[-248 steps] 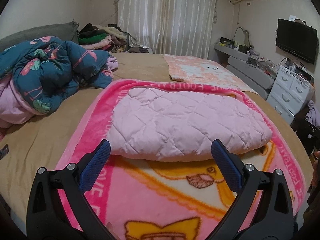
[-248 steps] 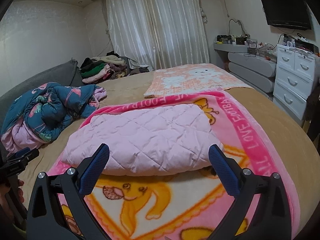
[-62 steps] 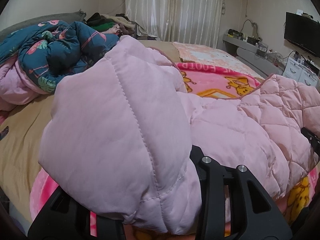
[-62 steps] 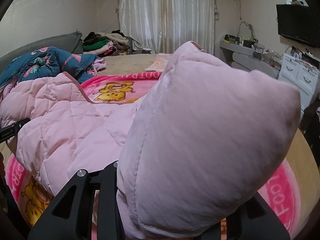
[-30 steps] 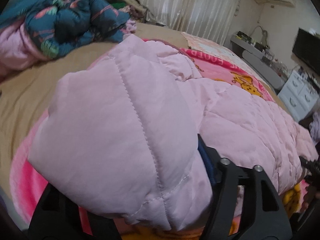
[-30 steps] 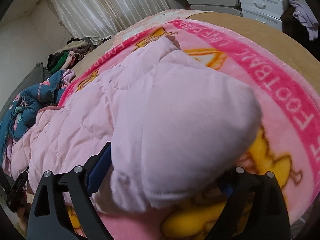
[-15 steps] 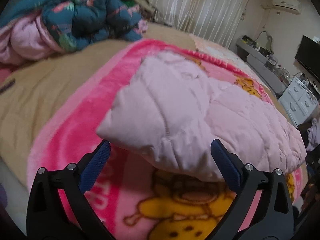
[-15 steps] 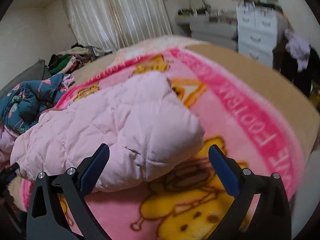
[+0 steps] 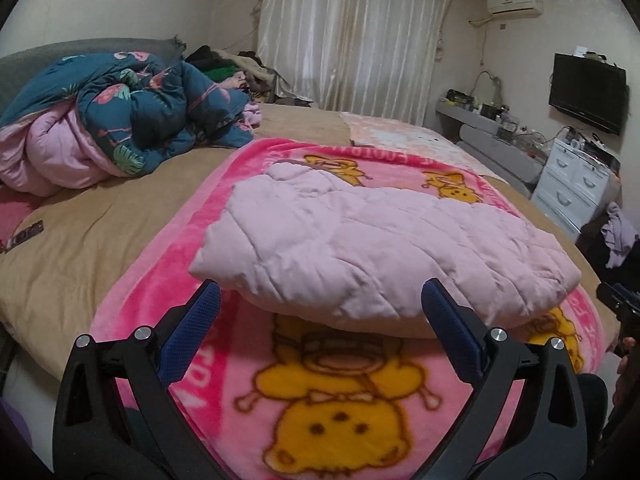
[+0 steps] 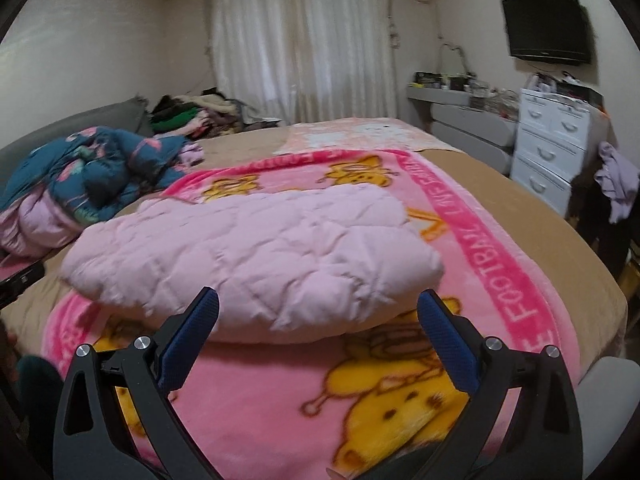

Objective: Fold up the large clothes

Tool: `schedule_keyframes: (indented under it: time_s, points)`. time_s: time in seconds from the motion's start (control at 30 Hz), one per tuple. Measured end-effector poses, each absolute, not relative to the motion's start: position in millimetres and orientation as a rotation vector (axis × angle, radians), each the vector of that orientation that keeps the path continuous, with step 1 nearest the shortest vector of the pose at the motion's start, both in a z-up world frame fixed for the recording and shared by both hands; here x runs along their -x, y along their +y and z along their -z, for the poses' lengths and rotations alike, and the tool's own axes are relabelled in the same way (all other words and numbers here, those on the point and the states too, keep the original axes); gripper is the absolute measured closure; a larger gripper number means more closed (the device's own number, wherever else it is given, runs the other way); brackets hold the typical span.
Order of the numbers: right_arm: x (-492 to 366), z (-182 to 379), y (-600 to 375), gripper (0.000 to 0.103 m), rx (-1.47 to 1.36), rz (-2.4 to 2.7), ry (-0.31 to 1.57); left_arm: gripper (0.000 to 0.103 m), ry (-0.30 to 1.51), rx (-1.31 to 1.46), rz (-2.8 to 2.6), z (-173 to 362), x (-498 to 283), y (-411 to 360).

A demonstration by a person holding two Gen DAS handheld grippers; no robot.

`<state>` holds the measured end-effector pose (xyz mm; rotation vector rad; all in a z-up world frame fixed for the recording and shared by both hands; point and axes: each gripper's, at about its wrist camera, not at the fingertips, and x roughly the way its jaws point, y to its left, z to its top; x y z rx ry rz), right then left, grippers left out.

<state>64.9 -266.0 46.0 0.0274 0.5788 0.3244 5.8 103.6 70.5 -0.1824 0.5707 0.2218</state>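
A pale pink quilted jacket lies folded in a thick bundle on a bright pink cartoon blanket on the bed. It also shows in the right wrist view on the same blanket. My left gripper is open and empty, just in front of the bundle's near left edge. My right gripper is open and empty, just in front of the bundle's near right edge. Neither touches the jacket.
A crumpled teal floral duvet lies at the left on the tan bed. A pile of clothes sits by the curtains. White drawers and a wall TV stand at the right.
Both grippers held the jacket's near corners, shut on them, a second ago. They have since opened, let it drop into a folded bundle and pulled back a little.
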Motion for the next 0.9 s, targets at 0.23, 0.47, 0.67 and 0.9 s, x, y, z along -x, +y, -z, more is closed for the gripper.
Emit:
schedule_keyframes:
  time_s: [0.23, 0.47, 0.67, 0.9]
  points:
    - [-37.9, -38.7, -236.6, 0.004, 0.064, -0.327, 0.603, 0.009, 0.59, 0.164, -0.152, -57.8, 5.8, 71.0]
    - [-23.7, -24.6, -216.2, 0.004, 0.081, -0.378, 0.61, 0.009, 0.61, 0.187, -0.091, -41.5, 7.5, 49.9]
    - [-27.1, -19.4, -211.3, 0.004, 0.061, -0.399, 0.639, 0.009, 0.642, 0.162, -0.096, -35.6, 6.6, 42.6]
    - [-25.7, -20.2, -212.1, 0.004, 0.054, -0.406, 0.624, 0.009, 0.639, 0.16, -0.112, -35.6, 6.3, 45.5]
